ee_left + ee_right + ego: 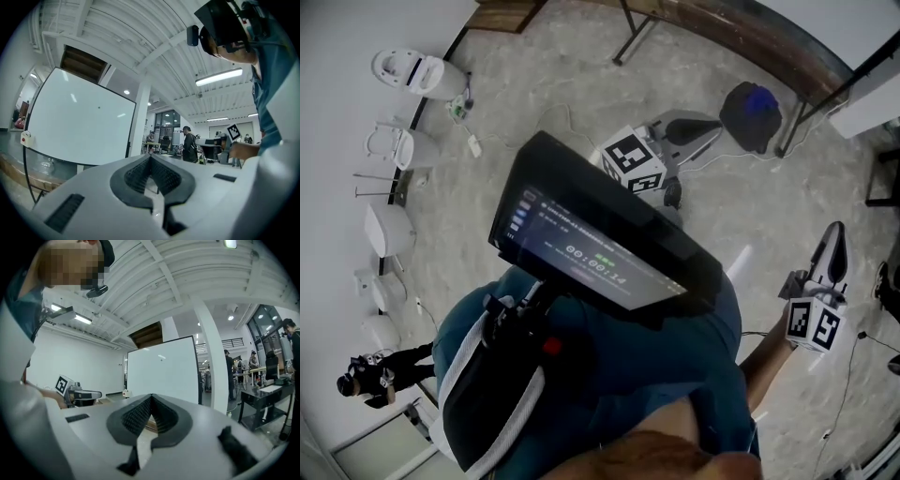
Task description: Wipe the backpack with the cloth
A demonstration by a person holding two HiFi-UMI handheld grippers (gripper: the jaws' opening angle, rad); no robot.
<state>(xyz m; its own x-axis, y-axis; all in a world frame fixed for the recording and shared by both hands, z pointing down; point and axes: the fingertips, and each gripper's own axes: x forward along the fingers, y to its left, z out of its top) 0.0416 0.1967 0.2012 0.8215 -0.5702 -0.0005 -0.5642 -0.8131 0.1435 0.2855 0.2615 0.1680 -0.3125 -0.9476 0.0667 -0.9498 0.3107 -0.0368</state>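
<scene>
No cloth shows in any view. A dark rounded bag-like thing [751, 114] lies on the floor by a table leg; I cannot tell whether it is the backpack. My left gripper [705, 125] is held level in mid-air and points toward it, still short of it. In the left gripper view its jaws [150, 158] meet at the tips with nothing between them. My right gripper [835, 241] hangs at the right over bare floor. Its jaws [151, 397] are shut and empty too. Each gripper view shows the other gripper's marker cube [233, 131] [63, 384].
A dark screen [600, 246] on the person's chest hides the middle of the head view. Table legs [630, 33] and a wooden tabletop [787, 52] stand ahead. White objects [411, 71] line the left wall, with cables [473, 142] on the floor. A whiteboard [79, 117] and distant people [190, 144] show.
</scene>
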